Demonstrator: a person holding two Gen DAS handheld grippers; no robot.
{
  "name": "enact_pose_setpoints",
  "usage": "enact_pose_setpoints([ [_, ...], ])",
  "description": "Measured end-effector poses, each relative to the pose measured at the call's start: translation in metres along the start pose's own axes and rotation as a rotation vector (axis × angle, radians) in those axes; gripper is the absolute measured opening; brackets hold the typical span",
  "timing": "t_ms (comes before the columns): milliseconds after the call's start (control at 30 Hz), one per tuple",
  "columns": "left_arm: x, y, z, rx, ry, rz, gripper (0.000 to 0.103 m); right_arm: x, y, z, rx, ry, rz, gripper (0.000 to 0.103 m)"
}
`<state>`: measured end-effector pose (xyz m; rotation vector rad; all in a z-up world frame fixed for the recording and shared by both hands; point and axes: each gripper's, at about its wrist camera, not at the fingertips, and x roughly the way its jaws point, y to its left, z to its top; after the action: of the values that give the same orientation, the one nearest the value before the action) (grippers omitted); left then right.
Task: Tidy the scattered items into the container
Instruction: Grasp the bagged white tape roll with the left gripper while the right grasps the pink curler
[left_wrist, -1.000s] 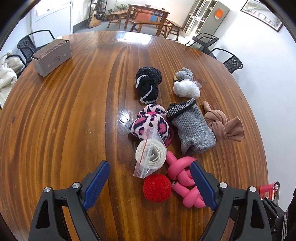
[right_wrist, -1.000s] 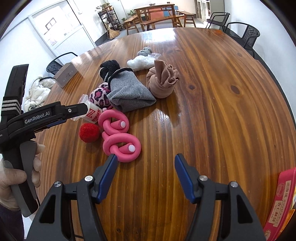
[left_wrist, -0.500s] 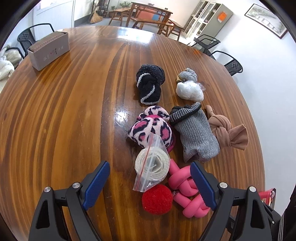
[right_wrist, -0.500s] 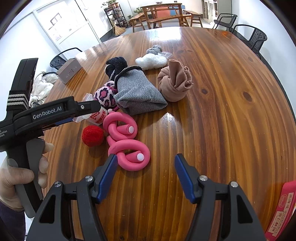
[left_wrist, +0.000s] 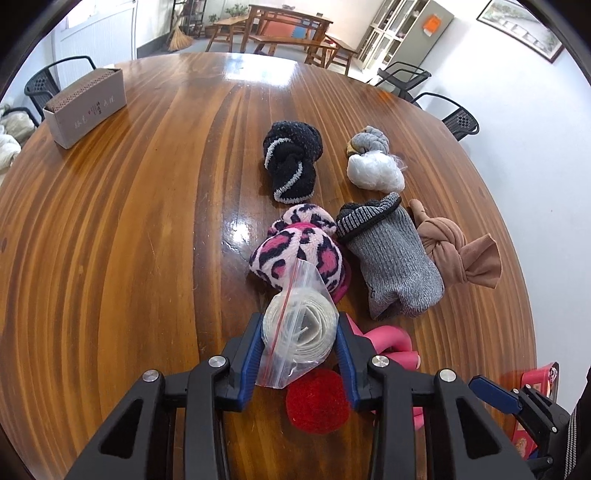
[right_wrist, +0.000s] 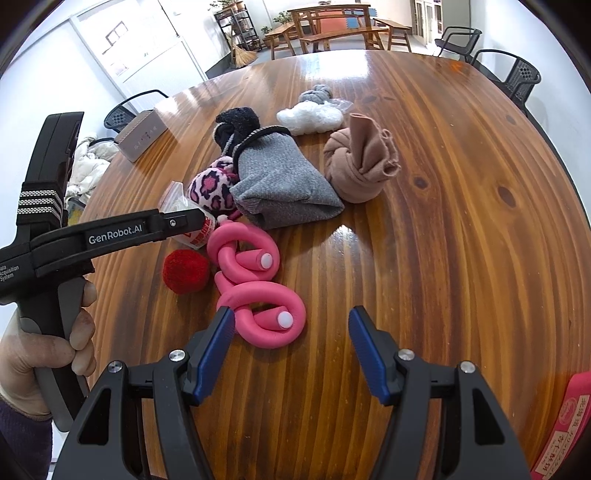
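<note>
We grip the bagged white roll at the near end of the pile

Our left gripper (left_wrist: 300, 334) is clenched on the zip bag of rolled white band (left_wrist: 299, 325), pads on both sides of the roll; it looks light and soft, and the plastic slippery, so we judge the roll itself the surer hold. Our right gripper (right_wrist: 291, 341) hangs released just beside the pink foam twist (right_wrist: 255, 284). The glossy wooden tabletop (left_wrist: 110, 229) would let things slide. A red container edge (right_wrist: 565, 424) shows at our right; chairs and benches stand beyond.
</note>
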<state>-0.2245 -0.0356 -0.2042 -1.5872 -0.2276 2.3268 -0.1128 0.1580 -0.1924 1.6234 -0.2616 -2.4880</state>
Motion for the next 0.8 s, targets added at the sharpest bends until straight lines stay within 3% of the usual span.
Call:
enact_pose_setpoints([
  [467,-0.017,0.005,0.002,0.002,-0.04,0.013,0.039,0.026,0.019,0.002,-0.111,0.046,0.025,0.068],
  [567,-0.022,0.006,-0.001,-0.003,-0.042,0.009,0.039,0.035,0.022,0.001,-0.137,0.06,0.008,0.076],
  [800,-0.028,0.007,-0.005,-0.013,-0.04,0.01,0.039,0.043,0.022,0.0,-0.16,0.057,-0.016,0.078],
])
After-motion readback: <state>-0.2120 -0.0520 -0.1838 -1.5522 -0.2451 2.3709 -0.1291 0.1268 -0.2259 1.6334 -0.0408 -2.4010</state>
